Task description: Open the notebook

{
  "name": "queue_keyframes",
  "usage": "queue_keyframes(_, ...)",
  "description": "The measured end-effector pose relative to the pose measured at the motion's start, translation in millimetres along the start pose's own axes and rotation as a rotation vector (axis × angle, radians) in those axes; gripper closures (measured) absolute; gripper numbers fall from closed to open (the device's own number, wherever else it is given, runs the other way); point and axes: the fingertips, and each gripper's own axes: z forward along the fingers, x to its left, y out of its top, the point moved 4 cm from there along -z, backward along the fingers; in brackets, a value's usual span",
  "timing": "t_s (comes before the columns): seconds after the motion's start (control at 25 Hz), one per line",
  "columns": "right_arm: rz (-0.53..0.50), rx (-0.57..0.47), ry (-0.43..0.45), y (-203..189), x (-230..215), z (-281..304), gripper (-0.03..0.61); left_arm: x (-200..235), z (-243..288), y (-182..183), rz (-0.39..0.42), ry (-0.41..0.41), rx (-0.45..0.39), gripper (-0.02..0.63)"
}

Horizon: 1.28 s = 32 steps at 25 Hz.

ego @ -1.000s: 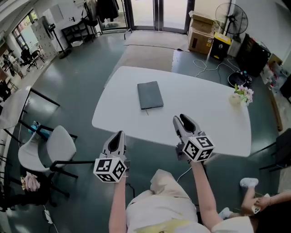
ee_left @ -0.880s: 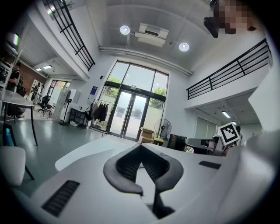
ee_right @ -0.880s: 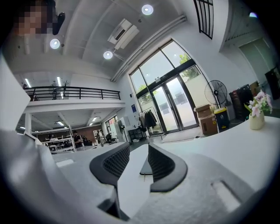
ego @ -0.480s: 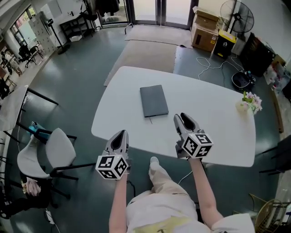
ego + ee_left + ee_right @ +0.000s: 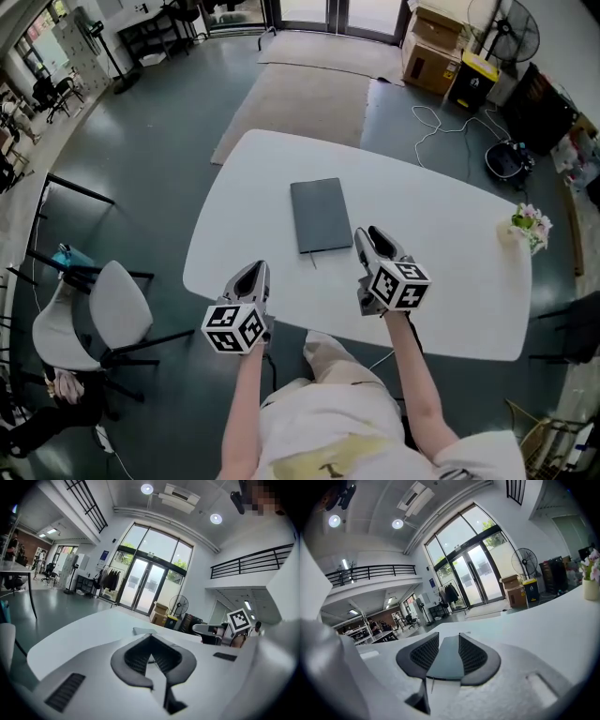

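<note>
While the notebook (image 5: 320, 215) lies shut and flat on the white tabletop (image 5: 441, 244), a little above the middle of the head view, neither pair of tongs has hold of anything. Our right tongs (image 5: 369, 238) sit just right of centre in that view, near the book's lower right corner but apart from it. In the right gripper view the jaws stand apart, and the dark cover shows through the gap between them, farther along the tabletop. Our left tongs (image 5: 253, 274) hover lower left of centre, about over the near edge of the tabletop and well apart from the book; the left gripper view shows those jaws parted too, with nothing between them.

We judge the opening not yet begun. The book looks thin and light, with a plain grey cover that is probably fairly stiff, and we expect it to skate on the smooth tabletop if nudged sideways rather than lift. We cannot tell from here which long edge is the spine. A thin strand pokes out at the lower short edge, perhaps a page ribbon, too small to be sure.

Our choice would be to pinch only the cover at a corner of the free long edge, coming in low and shallow, and to rest the other tongs on the book near the spine so it stays put — a grip too deep would gather pages along with the cover
</note>
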Motion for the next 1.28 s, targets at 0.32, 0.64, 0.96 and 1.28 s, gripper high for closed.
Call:
queue_keyframes(0.32, 0.022, 0.133, -0.036, -20.8, -29.4, 43.6, 0.463, 14.6, 34.2, -14.3, -0.053, 0.005, 0.093, 0.614)
queue_keyframes(0.64, 0.062, 0.298, -0.047, -57.3, -57.2, 67.6, 0.463, 15.8, 57.2, -33.8, -0.090, -0.007, 0.181, 0.614)
queue_keyframes(0.96, 0.117, 0.441, -0.028, -85.2, -72.6, 81.1, 0.463, 13.9, 77.2, -45.7, -0.111, -0.019, 0.246, 0.614)
queue_keyframes(1.28, 0.113, 0.567, 0.000, -96.4, -73.0, 88.7, 0.463, 19.0, 85.6, -51.1, -0.140, -0.016, 0.262, 0.614)
